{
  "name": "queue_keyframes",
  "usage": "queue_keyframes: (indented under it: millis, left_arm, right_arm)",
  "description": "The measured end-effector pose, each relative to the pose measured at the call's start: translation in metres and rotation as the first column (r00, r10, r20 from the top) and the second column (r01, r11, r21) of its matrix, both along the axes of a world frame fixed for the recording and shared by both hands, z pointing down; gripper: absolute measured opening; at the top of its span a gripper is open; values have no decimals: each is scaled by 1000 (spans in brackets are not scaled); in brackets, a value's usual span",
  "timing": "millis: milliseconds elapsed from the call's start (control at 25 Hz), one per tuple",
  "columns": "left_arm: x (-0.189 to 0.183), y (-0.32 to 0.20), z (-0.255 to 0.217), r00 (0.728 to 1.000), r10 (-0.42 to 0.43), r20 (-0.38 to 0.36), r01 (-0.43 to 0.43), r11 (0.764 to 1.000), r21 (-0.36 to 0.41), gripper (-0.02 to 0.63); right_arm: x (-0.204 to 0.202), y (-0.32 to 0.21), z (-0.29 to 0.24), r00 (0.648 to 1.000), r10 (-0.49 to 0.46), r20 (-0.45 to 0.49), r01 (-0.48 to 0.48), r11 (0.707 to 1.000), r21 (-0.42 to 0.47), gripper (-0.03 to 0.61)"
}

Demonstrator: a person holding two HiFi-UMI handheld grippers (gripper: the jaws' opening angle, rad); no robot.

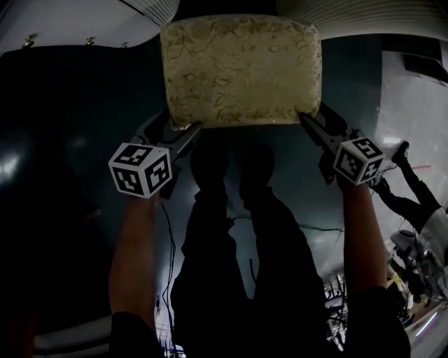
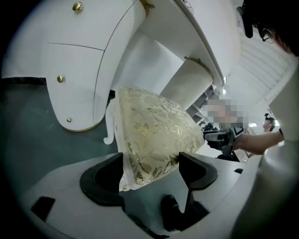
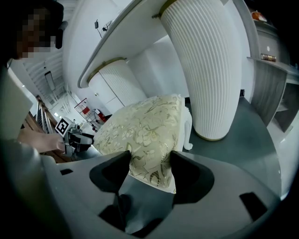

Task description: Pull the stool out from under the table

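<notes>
The stool (image 1: 241, 70) has a cream cushion with a gold leaf pattern and short white legs (image 2: 110, 126). It stands on the dark floor just in front of the white table. My left gripper (image 1: 183, 133) is shut on the cushion's near left corner (image 2: 154, 135), which fills the gap between its jaws (image 2: 152, 170). At the near right corner (image 3: 140, 130) my right gripper (image 1: 308, 120) is shut on the cushion in the same way, with both jaws (image 3: 149, 170) against the fabric. Each gripper view shows the other gripper across the cushion.
The white table's top edge (image 1: 350, 17) and its fluted legs (image 3: 210, 70) (image 2: 189, 84) stand right behind the stool. A white cabinet front with brass knobs (image 2: 60, 79) is at the left, grey shelves (image 3: 271, 84) at the right. My legs (image 1: 231, 231) and floor cables (image 1: 168, 252) lie behind the grippers.
</notes>
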State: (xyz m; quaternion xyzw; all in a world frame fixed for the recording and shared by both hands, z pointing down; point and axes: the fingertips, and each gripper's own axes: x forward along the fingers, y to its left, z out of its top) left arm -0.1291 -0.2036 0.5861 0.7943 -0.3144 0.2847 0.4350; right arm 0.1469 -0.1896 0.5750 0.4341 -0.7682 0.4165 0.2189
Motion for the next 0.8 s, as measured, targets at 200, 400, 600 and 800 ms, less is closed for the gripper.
queue_keyframes:
  millis: [200, 400, 600, 800]
  left_arm:
    - [-1, -5, 4, 1000, -11, -22, 10, 1000, -27, 364]
    - [-5, -6, 6, 997, -31, -69, 27, 998, -55, 364]
    - [-7, -21, 4, 996, -57, -74, 51, 996, -79, 365]
    - [0, -30, 15, 986, -83, -145, 54, 979, -196, 391]
  right_arm:
    - [-2, -1, 0, 1000, 28, -5, -28, 999, -26, 264]
    - [-2, -1, -1, 999, 44, -23, -45, 997, -61, 264]
    - [0, -8, 2, 996, -77, -54, 72, 992, -99, 280]
    - [-1, -9, 13, 989, -36, 142, 63, 980, -187, 311]
